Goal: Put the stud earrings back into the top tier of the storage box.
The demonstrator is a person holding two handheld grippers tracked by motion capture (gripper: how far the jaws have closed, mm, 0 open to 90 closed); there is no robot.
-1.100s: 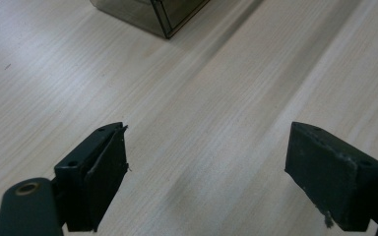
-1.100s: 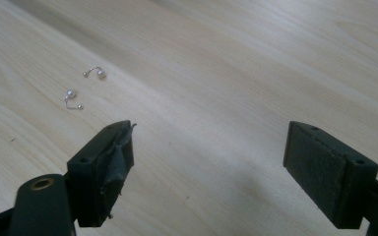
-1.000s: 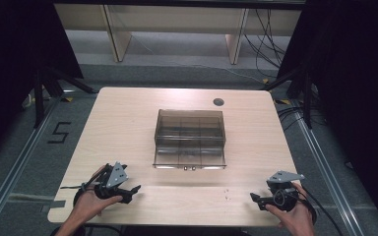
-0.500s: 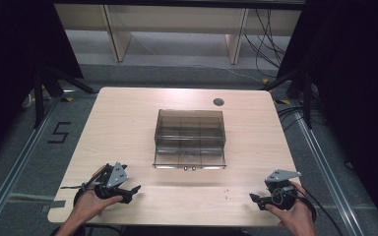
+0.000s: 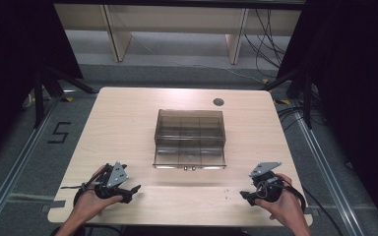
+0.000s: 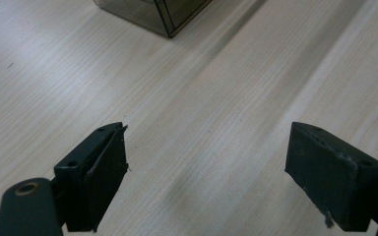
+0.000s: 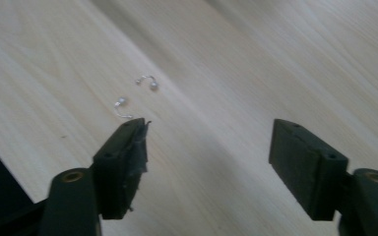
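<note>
— Two grippers sit at the near edge of the table [image 5: 128, 113] in the high view, yes?
— Yes. The left gripper [image 5: 128, 191] is in the person's left hand [image 5: 89, 202] at the near left, and the right gripper [image 5: 246, 195] is in the right hand [image 5: 283, 206] at the near right. A smoky clear box [image 5: 190, 137] with compartments stands mid-table between and beyond them, well apart from both. Tiny specks, the earrings [image 5: 228, 193], lie on the wood just left of the right gripper.
— And the left gripper view?
— Its jaws stand wide apart over bare wood, nothing between them. A corner of the box [image 6: 152, 12] shows at the top edge, some way ahead.
— The right gripper view?
— The right gripper [image 7: 209, 157] is open with nothing between the pads, though its jaws have just been closing a little. Two small silver hook earrings [image 7: 135, 93] with bead ends lie on the table, one just beside the tip of the left-hand jaw, the other a bit farther on. Neither touches the gripper, as far as I can tell.
</note>
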